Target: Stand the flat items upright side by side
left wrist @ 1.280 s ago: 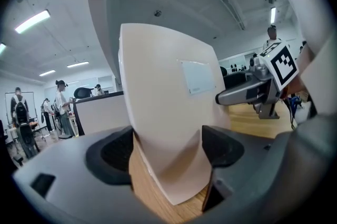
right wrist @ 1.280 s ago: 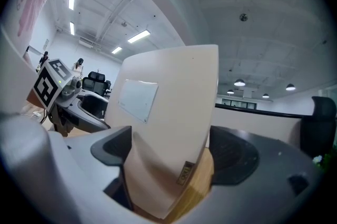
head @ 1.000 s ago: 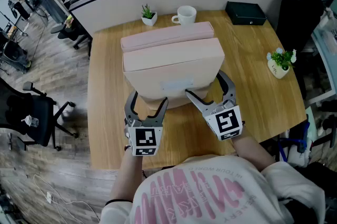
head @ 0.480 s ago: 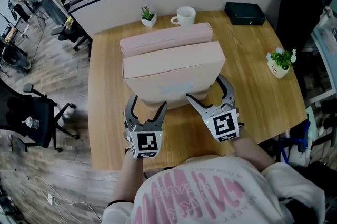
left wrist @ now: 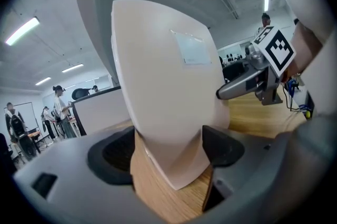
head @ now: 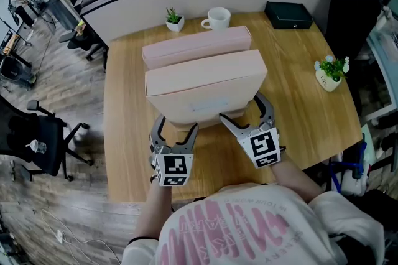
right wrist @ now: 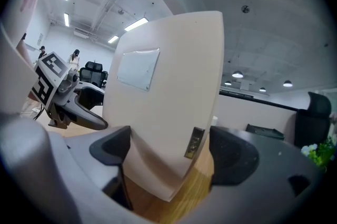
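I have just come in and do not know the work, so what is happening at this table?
A person holds a two-jaw gripper in each hand. The left gripper and the right gripper each clamp a lower corner of the front pink case. It is upright, just in front of the rear pink case, which stands on the wooden table. Whether the front case rests on the table I cannot tell.

The front box stands mid-tabletop, with the back box just behind it. Along the far edge sit a small plant, a cup to its right, and a flat case at the far right corner. Another plant sits by the right edge. The left hand-held gripper and right hand-held gripper clasp the front box's near corners.
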A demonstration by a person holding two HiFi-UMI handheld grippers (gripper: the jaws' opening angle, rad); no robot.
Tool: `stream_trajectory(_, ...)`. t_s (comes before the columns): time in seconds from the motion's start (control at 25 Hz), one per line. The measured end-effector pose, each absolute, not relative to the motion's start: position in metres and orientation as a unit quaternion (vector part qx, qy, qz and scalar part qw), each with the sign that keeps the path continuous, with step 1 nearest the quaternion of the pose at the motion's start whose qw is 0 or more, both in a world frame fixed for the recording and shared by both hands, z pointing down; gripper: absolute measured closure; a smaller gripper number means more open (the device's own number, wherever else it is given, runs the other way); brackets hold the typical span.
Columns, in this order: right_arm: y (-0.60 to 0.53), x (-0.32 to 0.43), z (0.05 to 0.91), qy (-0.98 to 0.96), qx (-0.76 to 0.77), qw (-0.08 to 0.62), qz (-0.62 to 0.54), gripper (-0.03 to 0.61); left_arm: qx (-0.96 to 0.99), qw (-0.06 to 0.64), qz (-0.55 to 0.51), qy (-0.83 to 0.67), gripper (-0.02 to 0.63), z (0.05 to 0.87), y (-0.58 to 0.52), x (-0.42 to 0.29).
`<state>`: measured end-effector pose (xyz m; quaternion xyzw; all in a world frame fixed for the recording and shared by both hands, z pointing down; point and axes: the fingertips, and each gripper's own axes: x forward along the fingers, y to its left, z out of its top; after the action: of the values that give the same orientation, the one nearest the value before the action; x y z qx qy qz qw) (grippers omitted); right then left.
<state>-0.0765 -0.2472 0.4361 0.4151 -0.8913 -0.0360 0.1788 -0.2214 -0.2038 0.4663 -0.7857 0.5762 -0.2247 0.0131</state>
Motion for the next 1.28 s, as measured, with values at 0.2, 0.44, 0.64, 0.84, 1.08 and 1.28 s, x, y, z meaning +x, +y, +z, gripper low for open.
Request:
stream_trajectory(0.2,-0.246,-0.076,0.460,-0.888,0.415,0.196,0.006,0.107,-0.787,0.002,-0.234,0.571,0.216,0.476,-0.205,-0.222)
stream_trajectory(0.44,-0.246,-0.072,0.483,-0.882,0.416,0.218,0.027,0.112,-0.790,-0.018,-0.234,0.567,0.216,0.488,-0.205,-0.221)
stream_trajectory(0.64,-0.249,-0.075,0.486,-0.883,0.418,0.212,0.027,0.115,-0.786,-0.022,-0.260,0.561,0.216,0.499,-0.208,-0.223)
stream_trajectory(0.84,-0.252,-0.076,0.488,-0.882,0.420,0.214,0.023,0.118,-0.783,-0.022,-0.263,0.563,0.215,0.500,-0.214,-0.224)
stream_trajectory(1.08,-0.257,-0.077,0.489,-0.880,0.422,0.217,0.024,0.118,-0.782,-0.024,-0.263,0.565,0.215,0.499,-0.220,-0.226)
stream_trajectory(1.28,-0.261,-0.077,0.490,-0.879,0.424,0.215,0.026,0.118,-0.783,-0.027,-0.263,0.563,0.213,0.501,-0.223,-0.225)
